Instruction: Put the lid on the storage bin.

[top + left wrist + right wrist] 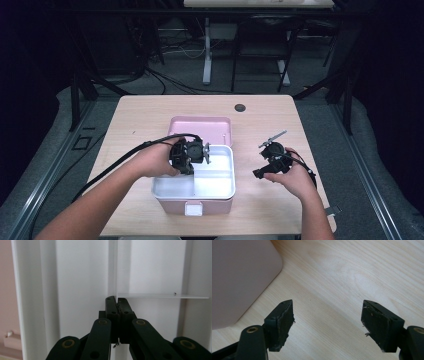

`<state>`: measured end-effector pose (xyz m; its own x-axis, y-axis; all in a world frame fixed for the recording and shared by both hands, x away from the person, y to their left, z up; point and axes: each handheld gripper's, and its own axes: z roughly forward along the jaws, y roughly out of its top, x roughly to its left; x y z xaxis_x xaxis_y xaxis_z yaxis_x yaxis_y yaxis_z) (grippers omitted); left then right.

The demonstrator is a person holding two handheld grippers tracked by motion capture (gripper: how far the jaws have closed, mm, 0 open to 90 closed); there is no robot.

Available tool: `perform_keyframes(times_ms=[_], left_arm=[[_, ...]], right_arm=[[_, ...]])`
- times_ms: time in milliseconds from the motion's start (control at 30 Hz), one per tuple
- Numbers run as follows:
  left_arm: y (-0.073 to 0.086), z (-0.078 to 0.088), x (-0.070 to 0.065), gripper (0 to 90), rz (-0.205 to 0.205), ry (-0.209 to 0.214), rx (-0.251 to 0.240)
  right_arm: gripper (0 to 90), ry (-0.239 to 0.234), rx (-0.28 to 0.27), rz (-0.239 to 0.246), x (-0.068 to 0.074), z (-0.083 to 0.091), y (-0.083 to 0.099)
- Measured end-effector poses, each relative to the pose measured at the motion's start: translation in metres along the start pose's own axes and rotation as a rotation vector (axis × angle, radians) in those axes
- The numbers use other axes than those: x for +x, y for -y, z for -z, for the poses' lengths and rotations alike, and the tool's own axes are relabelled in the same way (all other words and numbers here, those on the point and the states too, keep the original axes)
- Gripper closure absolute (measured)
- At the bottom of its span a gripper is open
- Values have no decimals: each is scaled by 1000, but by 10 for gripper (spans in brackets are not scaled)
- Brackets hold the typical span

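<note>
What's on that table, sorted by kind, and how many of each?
Pink box with white divided tray: 1
Pink lid: 1
Black handheld grippers: 2, left gripper and right gripper
Total: 4

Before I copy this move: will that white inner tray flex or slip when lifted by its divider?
Likely stiff: the white inner tray looks like moulded plastic. Probably light. The left gripper pinches only its thin glossy divider, so it may tilt or slip.

Light wood table (150, 115), centre of frame. Round dark grommet hole (240, 107) near its far edge, right of centre. Beyond it, upper frame: white desk leg (207, 50), dark cables (170, 80) on grey floor.
</note>
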<state>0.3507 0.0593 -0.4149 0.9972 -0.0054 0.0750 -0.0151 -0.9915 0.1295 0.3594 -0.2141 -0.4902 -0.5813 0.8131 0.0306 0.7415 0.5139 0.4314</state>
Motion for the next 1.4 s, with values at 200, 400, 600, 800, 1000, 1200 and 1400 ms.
perform_keyframes(times_ms=[200,400,600,800,1000,1200,1400], left_arm=[[-2,-10,0,891,-7,9,13],[-1,-18,1,888,4,19,7],[1,-22,2,883,16,25,5],[-1,-25,1,876,22,21,12],[-2,-25,0,870,29,11,22],[-3,-26,-1,860,44,7,28],[-4,-26,0,838,66,10,38]], right_arm=[[256,-5,4,-2,0,0,0],[255,2,6,-5,-1,-1,1],[256,-2,13,0,-1,-4,0],[256,1,16,-2,0,-7,-1],[256,14,-25,9,2,-7,-4],[274,18,-71,15,4,-7,-11],[320,6,-72,-6,6,-9,-25]])
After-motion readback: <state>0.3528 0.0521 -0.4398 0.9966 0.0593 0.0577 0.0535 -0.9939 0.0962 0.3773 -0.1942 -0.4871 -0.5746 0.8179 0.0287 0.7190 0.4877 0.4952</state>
